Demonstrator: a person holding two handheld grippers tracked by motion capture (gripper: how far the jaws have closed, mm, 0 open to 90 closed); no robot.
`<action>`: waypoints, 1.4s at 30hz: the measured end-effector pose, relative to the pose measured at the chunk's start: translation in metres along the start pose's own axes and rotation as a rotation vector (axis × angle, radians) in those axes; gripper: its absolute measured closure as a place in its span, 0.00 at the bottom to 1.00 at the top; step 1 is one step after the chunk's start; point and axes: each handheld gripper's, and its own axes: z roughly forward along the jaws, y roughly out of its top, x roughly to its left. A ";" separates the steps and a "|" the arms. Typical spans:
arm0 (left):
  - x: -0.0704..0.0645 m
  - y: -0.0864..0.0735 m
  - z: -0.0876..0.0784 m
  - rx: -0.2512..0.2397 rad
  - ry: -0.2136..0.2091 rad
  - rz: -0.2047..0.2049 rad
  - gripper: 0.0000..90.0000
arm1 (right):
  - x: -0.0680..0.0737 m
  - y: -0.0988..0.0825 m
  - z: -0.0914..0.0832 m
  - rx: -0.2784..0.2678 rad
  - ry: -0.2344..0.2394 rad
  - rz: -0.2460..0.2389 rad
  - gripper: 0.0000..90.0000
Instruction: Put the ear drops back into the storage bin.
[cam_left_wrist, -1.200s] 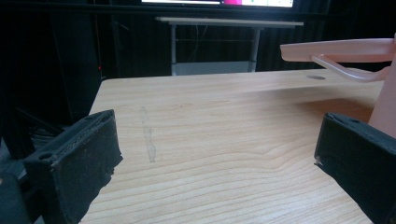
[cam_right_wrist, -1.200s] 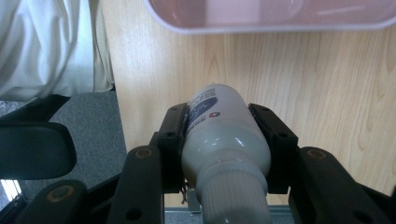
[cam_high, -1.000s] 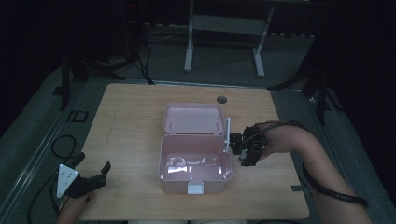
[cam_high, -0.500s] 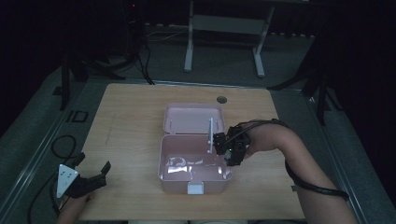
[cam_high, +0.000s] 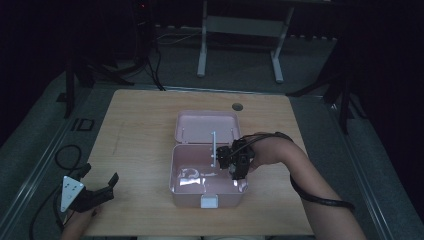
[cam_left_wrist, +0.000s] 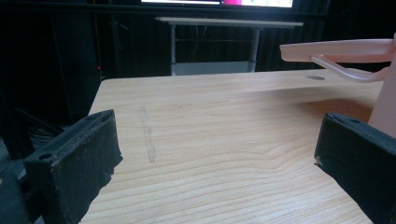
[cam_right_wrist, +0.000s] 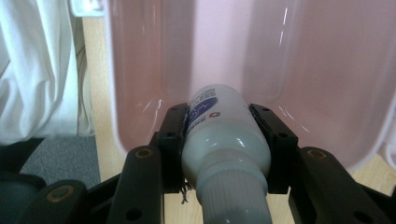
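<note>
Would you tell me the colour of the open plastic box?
Pale pink plastic box, clearest in the high view.

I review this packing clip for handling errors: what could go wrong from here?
The right gripper clamps the smooth white plastic bottle near its neck; it might slip or swing. Lowered into the open pink plastic box, it could strike the wall or the shiny wrapped items inside.

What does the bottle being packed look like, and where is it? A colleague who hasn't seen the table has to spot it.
On the wooden table stands an open pink box. At its right side the right gripper grips a white bottle, jaws on either flank. Its white ribbed cap and blue print mark it out.
</note>
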 end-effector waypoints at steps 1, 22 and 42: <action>0.000 0.000 0.000 0.000 0.000 0.000 0.00 | 0.000 0.001 0.003 0.004 -0.002 -0.004 0.66; 0.000 0.000 0.000 0.002 0.004 0.002 0.00 | -0.007 0.011 0.058 0.033 0.009 0.003 0.66; 0.000 0.000 0.000 0.003 0.004 0.003 0.00 | -0.012 0.023 0.100 0.105 0.050 0.003 0.66</action>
